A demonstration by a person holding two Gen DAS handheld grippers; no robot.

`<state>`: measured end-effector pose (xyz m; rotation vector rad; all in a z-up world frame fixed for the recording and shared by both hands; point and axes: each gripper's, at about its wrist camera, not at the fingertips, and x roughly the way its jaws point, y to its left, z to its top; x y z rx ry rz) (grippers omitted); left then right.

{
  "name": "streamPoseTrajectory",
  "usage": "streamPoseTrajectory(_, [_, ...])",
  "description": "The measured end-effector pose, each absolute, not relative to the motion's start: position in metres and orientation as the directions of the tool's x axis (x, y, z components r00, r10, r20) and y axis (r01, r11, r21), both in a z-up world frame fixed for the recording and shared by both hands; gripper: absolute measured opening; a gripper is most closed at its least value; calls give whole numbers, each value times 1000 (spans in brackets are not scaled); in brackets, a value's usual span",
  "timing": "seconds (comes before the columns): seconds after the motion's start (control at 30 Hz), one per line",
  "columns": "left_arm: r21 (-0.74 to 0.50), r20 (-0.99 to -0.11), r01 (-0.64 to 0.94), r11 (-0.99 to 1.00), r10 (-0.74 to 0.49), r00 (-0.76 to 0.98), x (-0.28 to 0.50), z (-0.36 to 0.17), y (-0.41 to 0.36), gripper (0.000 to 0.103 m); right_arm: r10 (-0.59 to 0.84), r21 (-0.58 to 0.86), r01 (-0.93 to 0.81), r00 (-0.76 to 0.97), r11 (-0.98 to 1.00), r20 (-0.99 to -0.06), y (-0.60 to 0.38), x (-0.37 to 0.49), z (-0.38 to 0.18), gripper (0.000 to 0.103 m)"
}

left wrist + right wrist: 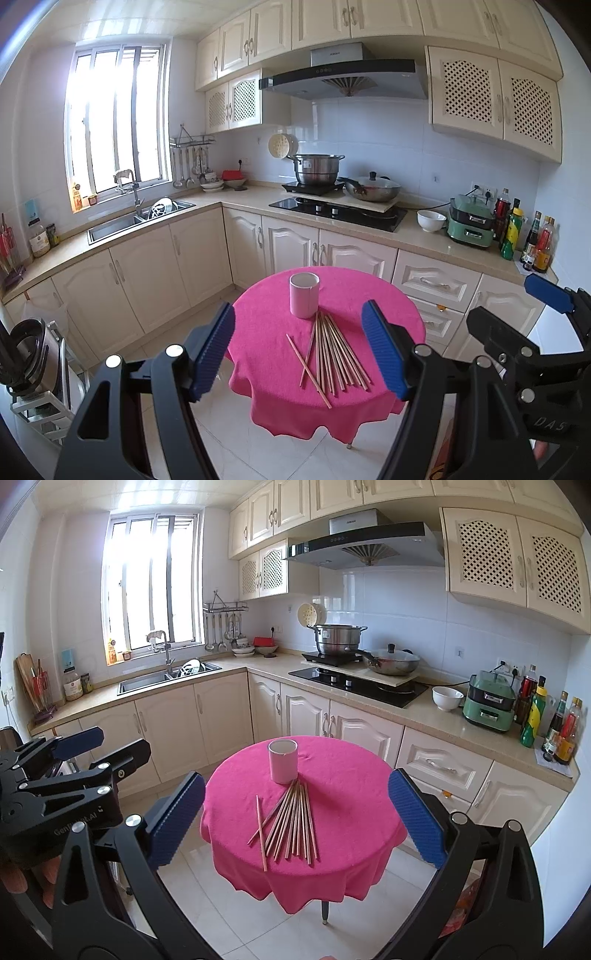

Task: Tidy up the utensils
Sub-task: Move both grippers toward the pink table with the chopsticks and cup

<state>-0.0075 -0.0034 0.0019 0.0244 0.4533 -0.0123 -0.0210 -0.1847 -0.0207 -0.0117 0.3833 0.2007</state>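
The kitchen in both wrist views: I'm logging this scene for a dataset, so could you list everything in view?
Chopsticks: a fanned pile, too overlapped to count, light wood, on the table in front of the cup.
Cup: one, pale pink, upright, empty as far as visible, behind the chopsticks.
Tablecloth: one, magenta, over a small round table.
Steel pot: one, silver, on the hob.
Lidded pan: one, silver, right of the pot.
Bowl: one, white, on the counter.
Green appliance: one, right of the bowl.
Bottles: several, mixed colours, far right counter.
Sink: one, steel, under the window.
Left gripper: blue pads, open.
Right gripper: blue pads, open.
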Motion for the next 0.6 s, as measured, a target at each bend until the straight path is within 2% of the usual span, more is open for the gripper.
streamPoseTrajectory(0.6, [3, -465, 36, 999, -31, 885, 0, -3, -7, 70, 182, 31, -185, 897, 982, -402, -186, -15, -25, 97])
